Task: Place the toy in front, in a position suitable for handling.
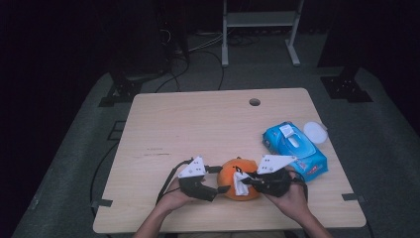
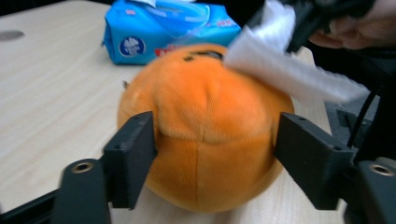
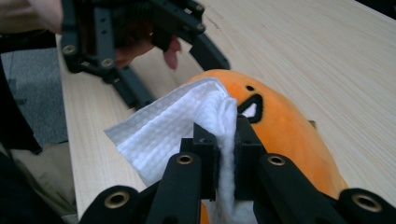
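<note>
Resting near the front edge of the wooden table (image 1: 198, 124), between the two grippers, an orange plush toy (image 1: 237, 179) is shown. Behind it and to its right a blue wet-wipe pack (image 1: 295, 150) is seen, with a small white lid (image 1: 315, 132) just beside the pack's far corner. The toy is clasped at its sides by the left gripper (image 2: 212, 161) — its jaws are spread wide around the plush body. A white wipe (image 3: 187, 128) is pinched between the narrowly closed jaws of the right gripper (image 3: 227, 151) and is laid against the toy's top, beside its stitched face.
</note>
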